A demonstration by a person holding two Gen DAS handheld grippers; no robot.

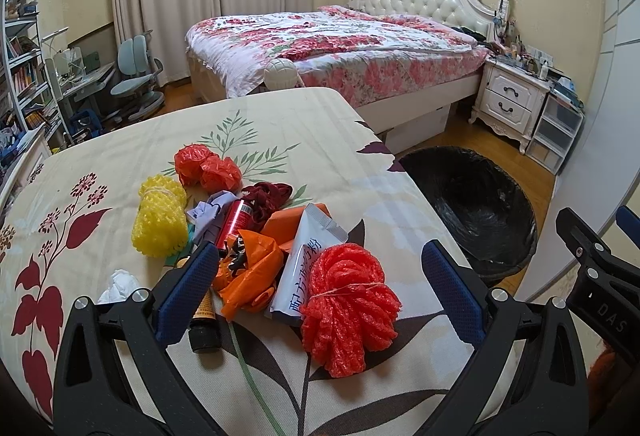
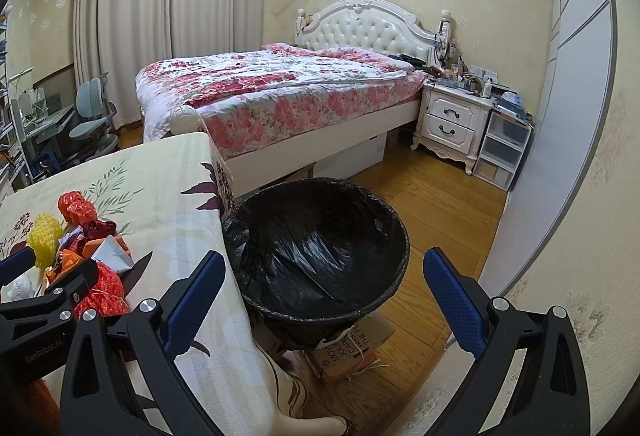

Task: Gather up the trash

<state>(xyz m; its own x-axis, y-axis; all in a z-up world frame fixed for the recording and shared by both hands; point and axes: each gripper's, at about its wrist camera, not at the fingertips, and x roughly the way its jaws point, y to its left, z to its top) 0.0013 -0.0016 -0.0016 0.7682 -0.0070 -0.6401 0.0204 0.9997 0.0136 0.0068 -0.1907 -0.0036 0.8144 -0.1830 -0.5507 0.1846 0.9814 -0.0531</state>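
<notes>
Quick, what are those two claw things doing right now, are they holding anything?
Left gripper: open, holding nothing, above the trash pile on the table.
Right gripper: open, holding nothing, above the black-lined bin.

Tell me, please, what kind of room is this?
A home bedroom, most likely. A bed with a pink floral quilt stands against a white tufted headboard, with a white two-drawer nightstand beside it. A pale blue desk chair by the curtains suggests a study corner too.
</notes>
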